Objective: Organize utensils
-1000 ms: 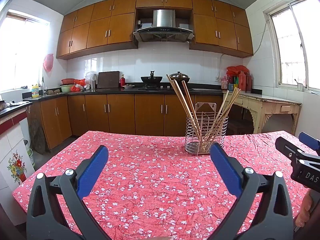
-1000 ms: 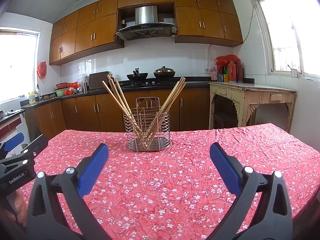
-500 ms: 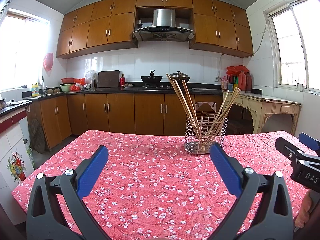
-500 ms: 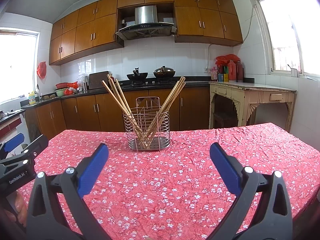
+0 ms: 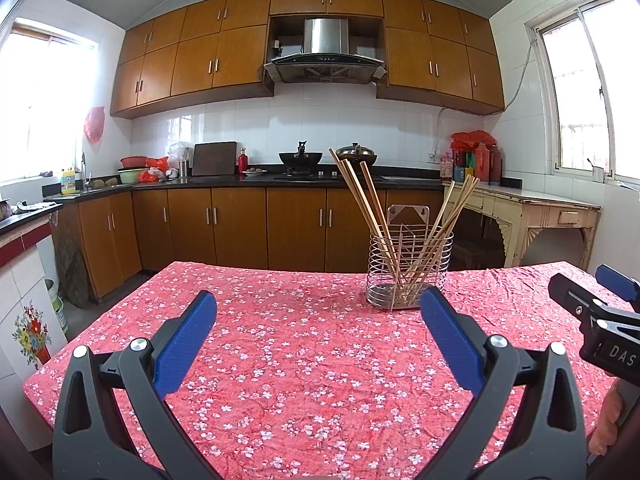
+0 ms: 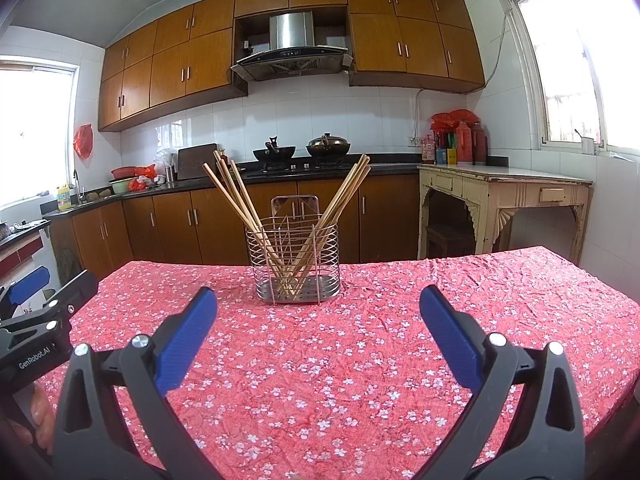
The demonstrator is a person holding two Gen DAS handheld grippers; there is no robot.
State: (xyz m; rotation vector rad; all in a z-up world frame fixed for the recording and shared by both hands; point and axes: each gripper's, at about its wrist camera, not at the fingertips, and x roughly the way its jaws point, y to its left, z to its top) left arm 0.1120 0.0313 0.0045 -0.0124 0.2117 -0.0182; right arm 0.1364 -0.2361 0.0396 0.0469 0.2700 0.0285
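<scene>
both grippers have black frames with silver screws, blue padded fingers [image 5: 186, 342], and white lettering on the housings.

- Wire holder [image 6: 297, 268] stands on the table [image 6: 360, 360], toward its far edge.
- Chopsticks [image 6: 240, 208] sit in it, leaning left and right.
- Counter [image 6: 280, 172] runs behind the table.

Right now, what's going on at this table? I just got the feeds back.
A person holds two grippers above a table with a red floral cloth. The left gripper and the right gripper are both open and hold nothing. Ahead stands a wire utensil holder on the cloth, with wooden chopsticks leaning in it in two fanned bunches, left and right. Neither gripper touches the holder, and no loose utensils show on the cloth.
</scene>
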